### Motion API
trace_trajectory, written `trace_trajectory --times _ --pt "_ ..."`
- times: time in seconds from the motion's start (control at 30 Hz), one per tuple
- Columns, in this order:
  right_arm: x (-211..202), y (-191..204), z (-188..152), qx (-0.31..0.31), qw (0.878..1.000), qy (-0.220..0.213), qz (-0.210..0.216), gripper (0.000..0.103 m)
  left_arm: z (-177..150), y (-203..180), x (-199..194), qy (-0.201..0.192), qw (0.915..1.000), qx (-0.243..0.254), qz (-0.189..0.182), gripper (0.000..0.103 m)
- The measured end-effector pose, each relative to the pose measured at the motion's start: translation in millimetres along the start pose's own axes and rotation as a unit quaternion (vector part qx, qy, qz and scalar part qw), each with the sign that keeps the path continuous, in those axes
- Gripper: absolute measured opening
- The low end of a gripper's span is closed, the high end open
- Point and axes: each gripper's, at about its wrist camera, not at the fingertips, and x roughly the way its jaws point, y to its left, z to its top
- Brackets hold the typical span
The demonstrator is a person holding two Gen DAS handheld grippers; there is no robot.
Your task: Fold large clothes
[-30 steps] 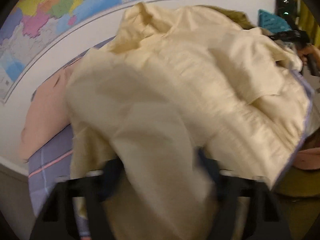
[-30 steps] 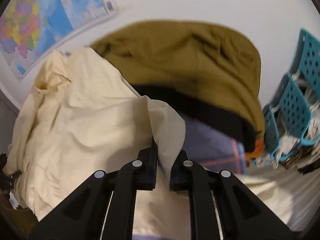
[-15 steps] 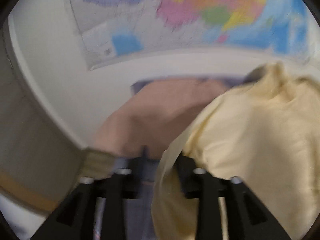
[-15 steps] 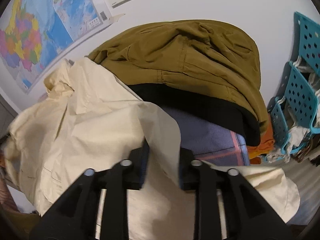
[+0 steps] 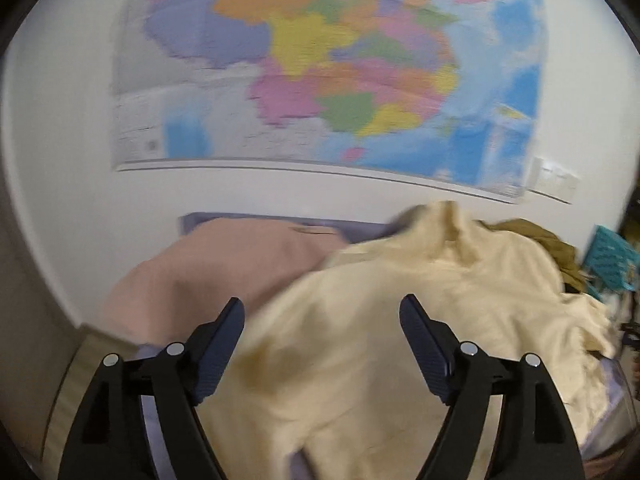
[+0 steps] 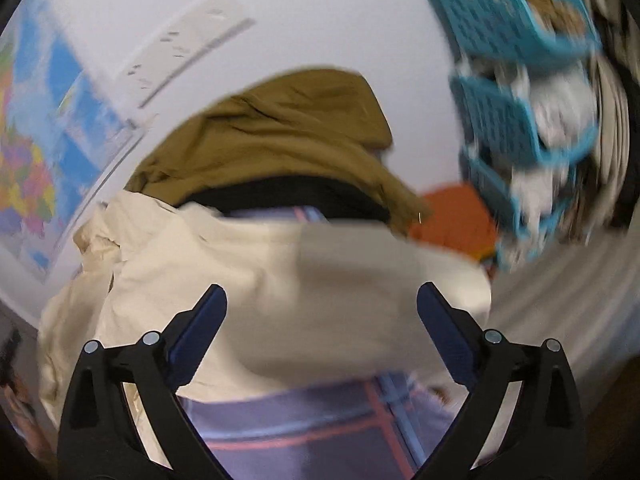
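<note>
the bed (image 6: pixel 304 432) under my fingers has a purple plaid sheet with pink lines. on it lies the cream garment (image 5: pixel 400 340), spread and rumpled, with a pink cloth (image 5: pixel 224 268) beside it toward the wall. farther along sits a pile: olive garment (image 6: pixel 280 136) over black cloth (image 6: pixel 288 196), orange cloth (image 6: pixel 456 212) alongside.

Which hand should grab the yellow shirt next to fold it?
Probably the left. The left gripper is open with the cream shirt spread right between its fingers. The right gripper is open too, but it sits at the shirt's folded edge near the plaid sheet.
</note>
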Motion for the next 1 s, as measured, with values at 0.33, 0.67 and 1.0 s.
trace_trajectory --times 0.33,0.67,1.0 --pt "0 -9 8 0.041 0.997 -0.024 0.067 0.007 -16 -100 50 0.047 0.9899 0.098 -0.091 0.079" --pt "-128 233 52 -0.246 0.946 -0.165 0.132 0.006 -14 -129 67 0.057 0.9781 0.107 -0.169 0.079" --pt "7 453 -39 -0.443 0.865 0.003 0.235 0.006 -21 -92 72 0.054 0.9798 0.038 -0.189 0.079"
